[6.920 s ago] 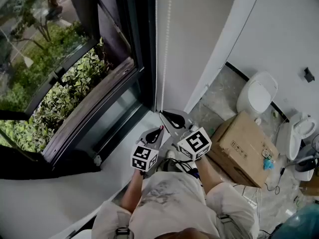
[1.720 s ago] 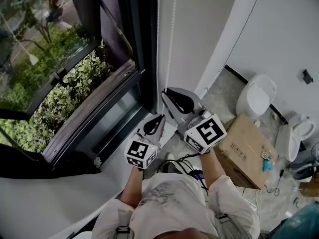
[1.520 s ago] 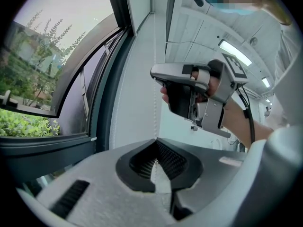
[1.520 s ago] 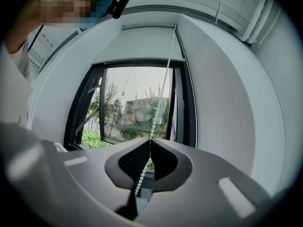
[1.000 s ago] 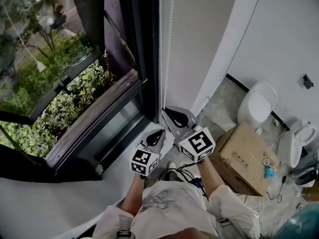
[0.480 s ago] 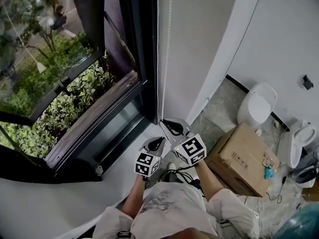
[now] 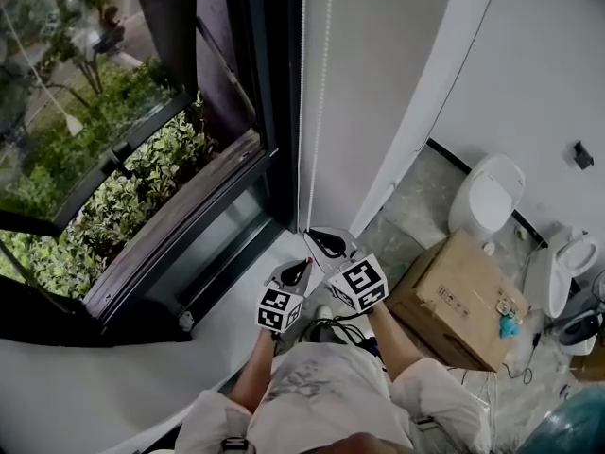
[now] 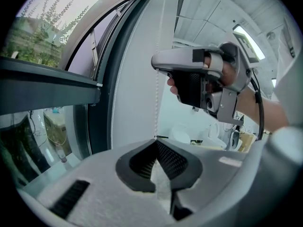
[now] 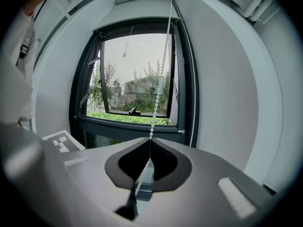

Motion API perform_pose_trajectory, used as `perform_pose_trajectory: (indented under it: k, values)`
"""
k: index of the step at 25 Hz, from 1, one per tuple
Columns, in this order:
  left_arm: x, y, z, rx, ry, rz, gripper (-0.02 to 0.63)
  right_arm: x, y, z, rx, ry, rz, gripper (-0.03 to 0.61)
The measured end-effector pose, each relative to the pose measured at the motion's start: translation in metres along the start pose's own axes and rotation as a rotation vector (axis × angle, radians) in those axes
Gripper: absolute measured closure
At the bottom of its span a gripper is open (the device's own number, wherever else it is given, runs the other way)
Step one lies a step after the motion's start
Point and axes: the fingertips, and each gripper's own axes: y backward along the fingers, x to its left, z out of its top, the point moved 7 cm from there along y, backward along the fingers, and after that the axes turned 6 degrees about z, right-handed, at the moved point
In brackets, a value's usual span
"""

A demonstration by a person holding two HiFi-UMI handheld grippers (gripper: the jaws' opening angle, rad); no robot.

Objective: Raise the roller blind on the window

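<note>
Overall: seen from above, a person stands close to a window (image 7: pixel 142 159), forearms stretched forward, a gripper in each hand, both low beside the sill (image 7: pixel 236 301).
Bead chain: the bead chain (image 7: pixel 322 83) of the roller blind hangs as two thin white strands, between the dark window frame (image 7: pixel 274 112) and the white wall (image 7: pixel 378 83), and just beside both.
Left gripper: the left gripper (image 7: pixel 303 265) has its jaws closed tight on a strand of the chain, pinched at the very tips in its own view.
Right gripper: the right gripper (image 7: pixel 310 235) sits just above the left one, jaws likewise pressed together on the chain, which rises straight up from the tips.
Same strand: from the left gripper's jaws the chain appears to run up to the tip of the right gripper (image 8: pixel 154 63), held there by a hand (image 8: pixel 222 74).
Roller blind: its cloth cannot be made out; in the right gripper view the pane shows sky, trees and a building.
Outside: leafy green plants (image 7: pixel 123 197) fill the ground below the window.
Floor, right side: a cardboard box (image 7: pixel 454 287) lies near the person's right arm, a white toilet (image 7: pixel 487 192) stands beyond it against the wall, and a second toilet (image 7: pixel 558 263) stands further right.
Underfoot: dark cables (image 7: pixel 336 329) trail just under the grippers.
</note>
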Motion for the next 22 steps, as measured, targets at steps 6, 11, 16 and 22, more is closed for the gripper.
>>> perform_pose_trajectory:
  k: [6,11,16,22]
  values:
    - [0.001,-0.002,-0.001,0.002,0.003,-0.002,0.603,0.002,-0.003,0.000,0.002,0.005,-0.001,0.566]
    - [0.000,0.001,0.002,-0.021,-0.004,0.009,0.603,0.003,0.001,0.003,-0.004,0.025,-0.036,0.565]
    - [0.001,0.005,0.004,-0.047,-0.021,0.017,0.598,0.003,0.006,0.005,-0.021,0.064,-0.086,0.560]
    - [0.000,0.013,0.007,-0.065,0.002,0.011,0.574,0.000,0.011,0.004,-0.021,0.075,-0.131,0.560]
